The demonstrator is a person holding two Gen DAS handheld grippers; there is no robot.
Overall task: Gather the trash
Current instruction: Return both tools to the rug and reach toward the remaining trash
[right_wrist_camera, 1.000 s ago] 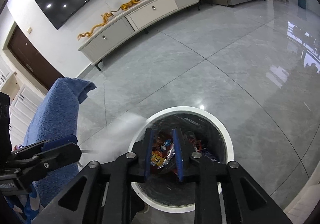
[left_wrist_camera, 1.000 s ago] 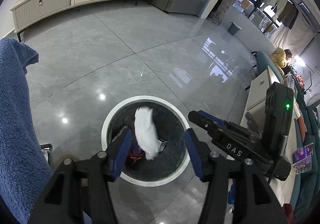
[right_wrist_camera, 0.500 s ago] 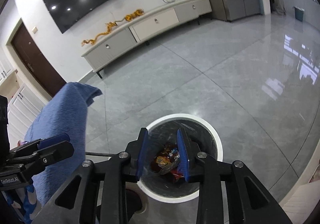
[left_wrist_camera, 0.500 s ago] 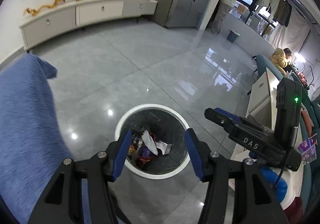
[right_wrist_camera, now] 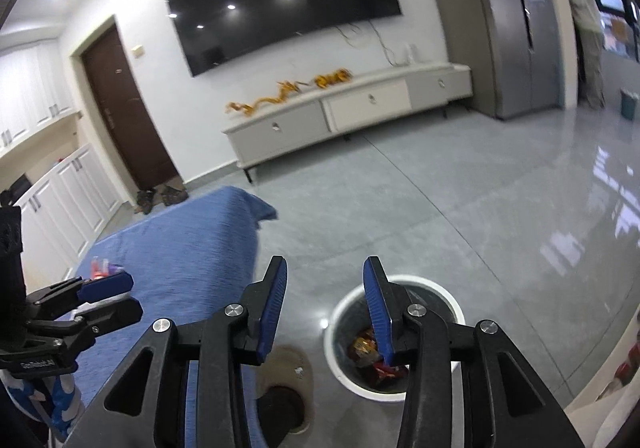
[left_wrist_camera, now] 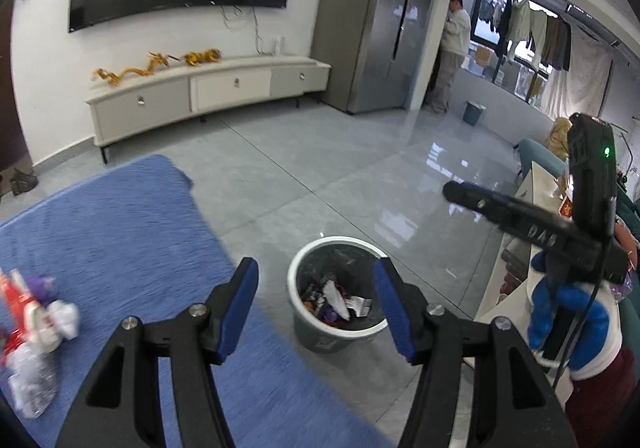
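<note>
Both grippers are open and empty above the bin, and their jaws have just been widening.

Left gripper (left_wrist_camera: 316, 288) has its blue pads spread with nothing between them; its jaws have just opened a little further. Right gripper (right_wrist_camera: 325, 284) has also just been opening, with no item between its pads. Bin (left_wrist_camera: 294, 280) stands on the grey tiled floor, just beside the blue cloth (left_wrist_camera: 120, 232), below both grippers. Its white rim surrounds a dark liner holding wrappers and crumpled paper. More trash (left_wrist_camera: 36, 324), including red packaging, white tissue and a clear plastic piece, lies on the cloth at the left edge of the left wrist view, well apart from the bin. A person (left_wrist_camera: 454, 51) stands by the tall grey fridge (left_wrist_camera: 372, 23) in the background.
</note>
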